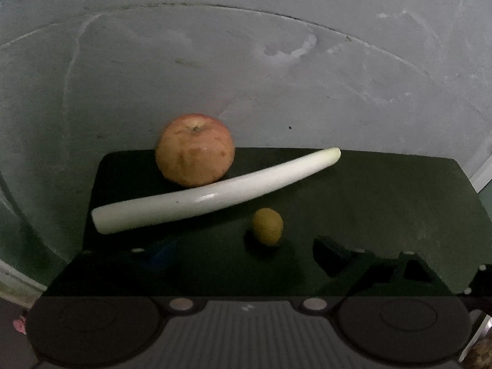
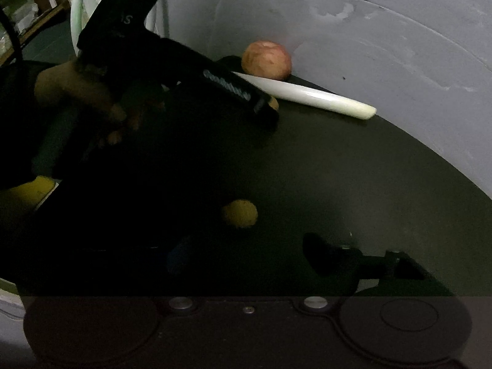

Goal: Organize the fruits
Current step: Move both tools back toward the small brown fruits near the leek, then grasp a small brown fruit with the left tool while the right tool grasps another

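A red-orange apple (image 1: 195, 149) rests at the back of a dark mat (image 1: 384, 190), against the wall. A long white leek stalk (image 1: 212, 195) lies across the mat in front of it, touching it. A small yellow fruit (image 1: 268, 226) lies just ahead of my left gripper (image 1: 246, 255), which is open around nothing. In the right wrist view the apple (image 2: 266, 60), stalk (image 2: 319, 97) and another small yellow fruit (image 2: 240, 213) show; that fruit sits just ahead of my open right gripper (image 2: 243, 258). The left gripper (image 2: 264, 110) reaches over the mat, hiding the stalk's left end.
A pale grey wall (image 1: 246, 61) stands right behind the mat. A person's hand (image 2: 77, 92) holds the left gripper. A yellow object (image 2: 27, 193) sits at the mat's left edge. Clutter and a pale hose (image 2: 75, 9) lie at the far left.
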`<state>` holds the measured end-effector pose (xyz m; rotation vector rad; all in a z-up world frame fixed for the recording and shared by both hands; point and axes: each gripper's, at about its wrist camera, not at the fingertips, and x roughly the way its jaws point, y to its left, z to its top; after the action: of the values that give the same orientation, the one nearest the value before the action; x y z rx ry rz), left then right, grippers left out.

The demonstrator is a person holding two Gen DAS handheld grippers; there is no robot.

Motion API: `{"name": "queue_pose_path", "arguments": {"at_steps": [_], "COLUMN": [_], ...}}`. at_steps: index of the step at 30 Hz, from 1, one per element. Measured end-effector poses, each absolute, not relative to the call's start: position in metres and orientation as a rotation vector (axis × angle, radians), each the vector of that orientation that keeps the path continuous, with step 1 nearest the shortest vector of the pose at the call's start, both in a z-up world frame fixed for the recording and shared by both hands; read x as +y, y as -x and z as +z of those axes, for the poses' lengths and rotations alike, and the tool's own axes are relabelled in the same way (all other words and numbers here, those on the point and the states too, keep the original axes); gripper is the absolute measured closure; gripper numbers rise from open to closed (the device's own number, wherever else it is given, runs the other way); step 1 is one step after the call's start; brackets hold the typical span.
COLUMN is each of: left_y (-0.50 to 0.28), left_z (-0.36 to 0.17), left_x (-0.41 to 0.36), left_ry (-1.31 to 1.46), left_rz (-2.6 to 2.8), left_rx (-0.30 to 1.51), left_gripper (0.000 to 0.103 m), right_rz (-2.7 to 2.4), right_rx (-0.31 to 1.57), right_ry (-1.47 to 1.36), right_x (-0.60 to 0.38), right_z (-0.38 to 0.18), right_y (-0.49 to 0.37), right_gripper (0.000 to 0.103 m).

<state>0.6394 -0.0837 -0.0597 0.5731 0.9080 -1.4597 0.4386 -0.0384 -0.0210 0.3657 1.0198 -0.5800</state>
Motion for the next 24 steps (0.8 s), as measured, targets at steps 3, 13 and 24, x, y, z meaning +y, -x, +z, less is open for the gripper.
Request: {"name": "queue_pose_path", "arguments": {"at_steps": [3,13,24], "left_y": [-0.635,-0.632,-0.623], "left_z": [-0.062,-0.065,-0.067], "left_x": [-0.085,-0.097,-0.094], "left_ry": [-0.582,-0.608,-0.637], "left_rz": [-1.474,-1.511,-1.51], "left_rx": [0.887,0.837,0.747], "left_gripper": [0.014,0.027,0.041], "right_rz": [-0.574,-0.58,-0.564], "right_rx": [1.026,1.017,1.014], "right_ry": [-0.362,-0.35,-0.293], "right_x": [-0.041,-0.043,-0.037], "right_z": [-0.026,-0.035,-0.035], "right_y": [-0.446,-0.456,-0.461], "right_gripper": [0.032,0.047,0.061]}}
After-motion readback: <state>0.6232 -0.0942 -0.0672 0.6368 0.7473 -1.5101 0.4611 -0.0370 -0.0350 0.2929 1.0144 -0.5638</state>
